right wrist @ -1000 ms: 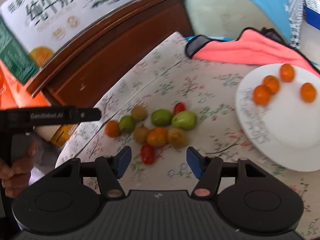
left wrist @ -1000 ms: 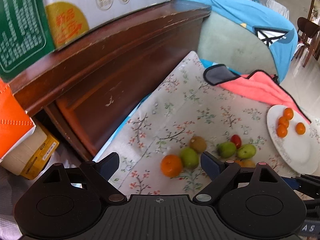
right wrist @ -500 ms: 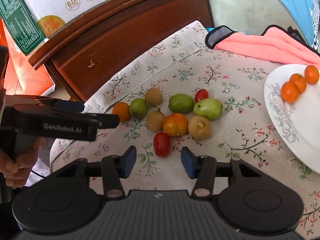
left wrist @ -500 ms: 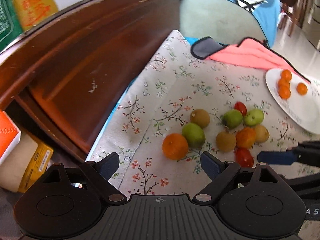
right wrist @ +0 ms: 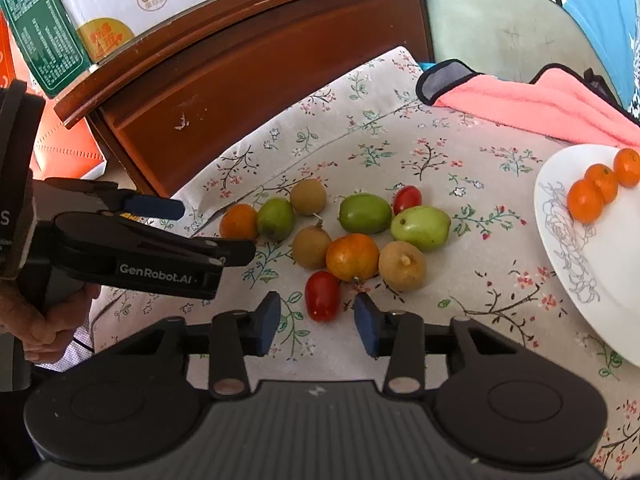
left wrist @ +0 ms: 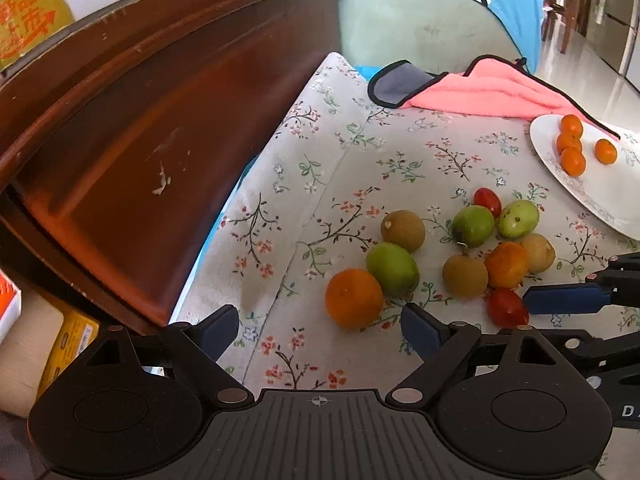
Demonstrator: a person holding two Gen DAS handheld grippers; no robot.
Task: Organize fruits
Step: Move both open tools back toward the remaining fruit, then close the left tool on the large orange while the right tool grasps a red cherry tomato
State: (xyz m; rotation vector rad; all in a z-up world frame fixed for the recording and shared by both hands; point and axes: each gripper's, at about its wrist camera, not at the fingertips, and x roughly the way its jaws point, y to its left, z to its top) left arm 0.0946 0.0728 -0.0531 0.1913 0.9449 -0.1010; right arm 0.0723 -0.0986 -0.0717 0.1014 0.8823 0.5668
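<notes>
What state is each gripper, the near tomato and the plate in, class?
left gripper: open, empty.
right gripper: closing, pads not yet touching.
red tomato: on the cloth, between the right gripper's fingers.
white plate: holds small oranges.

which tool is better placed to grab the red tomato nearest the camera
Right. The right tool has the red tomato between its closing fingers, not yet pressed. The left tool is wide open, off by the orange.
</notes>
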